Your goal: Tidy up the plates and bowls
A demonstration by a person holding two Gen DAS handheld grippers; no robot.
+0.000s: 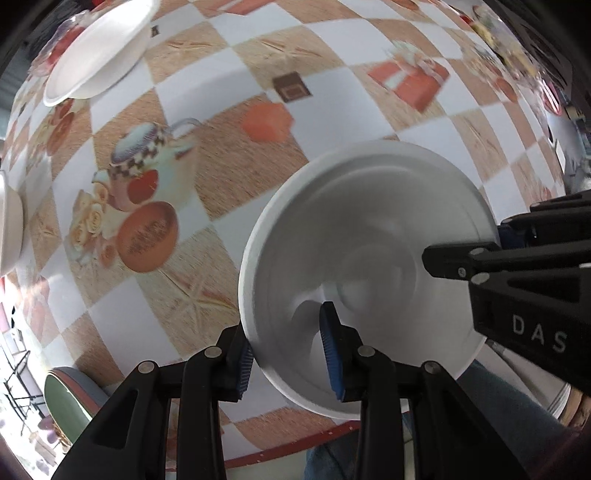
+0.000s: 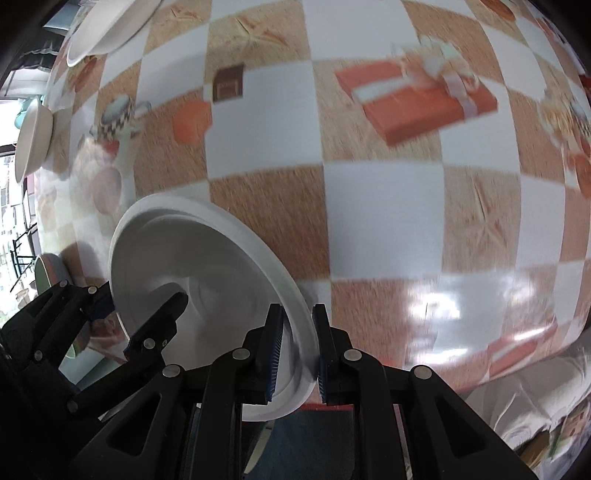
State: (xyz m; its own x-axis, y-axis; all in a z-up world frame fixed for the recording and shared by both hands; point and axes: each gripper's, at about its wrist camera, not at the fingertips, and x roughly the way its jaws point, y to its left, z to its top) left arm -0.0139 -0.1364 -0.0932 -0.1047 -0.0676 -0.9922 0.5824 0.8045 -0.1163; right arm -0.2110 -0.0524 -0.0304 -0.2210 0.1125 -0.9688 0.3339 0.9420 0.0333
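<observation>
A white plate (image 1: 369, 258) is held tilted above the table's near edge. My left gripper (image 1: 288, 354) straddles its lower left rim, jaws close on it. My right gripper (image 2: 297, 350) is shut on the plate's (image 2: 207, 266) opposite rim; its black fingers (image 1: 458, 262) show at the right in the left wrist view. The left gripper's fingers (image 2: 162, 317) show over the plate in the right wrist view. A white bowl on a plate (image 1: 99, 48) sits at the far left of the table; it also shows in the right wrist view (image 2: 107, 33). Another white bowl (image 2: 35, 136) stands at the left edge.
The table (image 1: 332, 92) wears a checkered orange and white cloth with printed teapots and gift boxes. A green chair seat (image 1: 66, 402) stands off the near left corner. The person's jeans (image 2: 310, 439) are below the table edge.
</observation>
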